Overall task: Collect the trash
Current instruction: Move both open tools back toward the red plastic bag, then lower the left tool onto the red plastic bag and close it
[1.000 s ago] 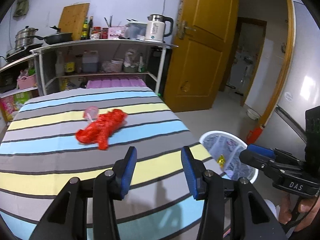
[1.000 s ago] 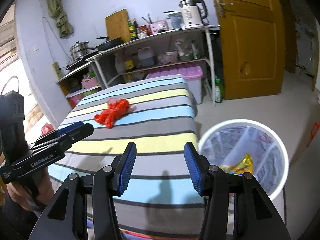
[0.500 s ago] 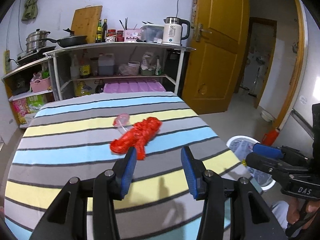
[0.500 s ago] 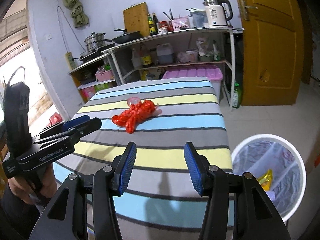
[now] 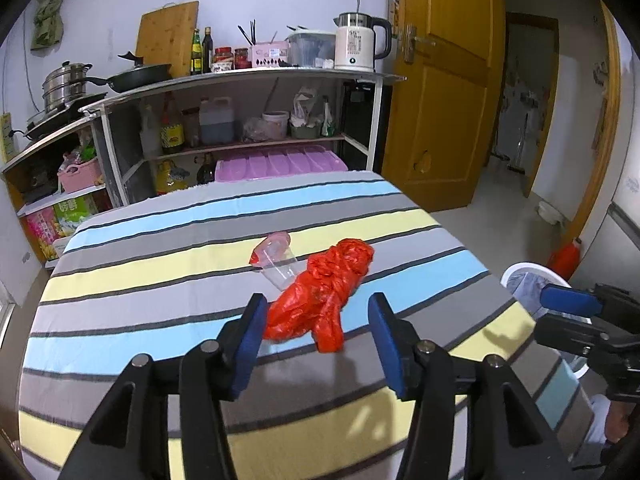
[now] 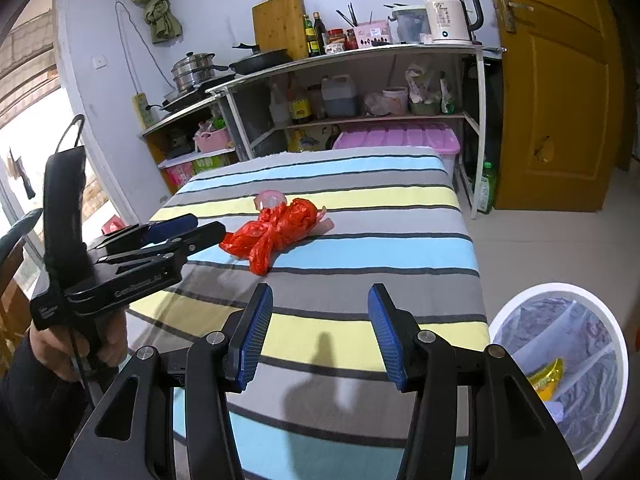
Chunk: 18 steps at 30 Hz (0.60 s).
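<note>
On the striped table (image 5: pixel 160 280) lie one red bag (image 5: pixel 320 300) and one clear cup (image 5: pixel 278 262); left fingers (image 5: pixel 250 338) opening, right fingers (image 6: pixel 256 332) apart, both empty.

Crumpled red bag (image 5: pixel 320 300) – beside tipped cup (image 5: pixel 276 260)

The left gripper (image 6: pixel 202 227) is showing a blurred white brand mark on its black side in the right wrist view, seemingly beginning "Gen", the rest unreadable. The white electric kettle (image 6: pixel 446 14) is displaying "55" near its top. Package labels on the shelves are staying too small to read.
</note>
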### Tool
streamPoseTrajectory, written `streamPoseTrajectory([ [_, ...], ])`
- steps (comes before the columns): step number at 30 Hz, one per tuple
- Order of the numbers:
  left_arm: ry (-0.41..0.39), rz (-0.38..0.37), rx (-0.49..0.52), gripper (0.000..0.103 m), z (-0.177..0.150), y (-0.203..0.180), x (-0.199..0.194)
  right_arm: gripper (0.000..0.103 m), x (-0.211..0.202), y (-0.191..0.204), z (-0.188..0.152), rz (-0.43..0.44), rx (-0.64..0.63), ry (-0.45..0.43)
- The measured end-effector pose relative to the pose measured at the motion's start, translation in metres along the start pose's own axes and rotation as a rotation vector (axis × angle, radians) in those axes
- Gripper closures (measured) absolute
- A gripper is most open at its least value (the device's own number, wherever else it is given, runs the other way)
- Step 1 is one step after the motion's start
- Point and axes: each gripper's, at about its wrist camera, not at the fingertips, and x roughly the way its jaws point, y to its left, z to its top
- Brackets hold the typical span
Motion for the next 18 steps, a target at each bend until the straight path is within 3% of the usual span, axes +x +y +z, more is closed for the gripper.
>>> streamPoseTrajectory([
  [18,0.117,-0.006,0.075,0.048,0.002,0.003,0.067,0.052,0.026,-0.018,0.0,0.0,0.029,0.041],
])
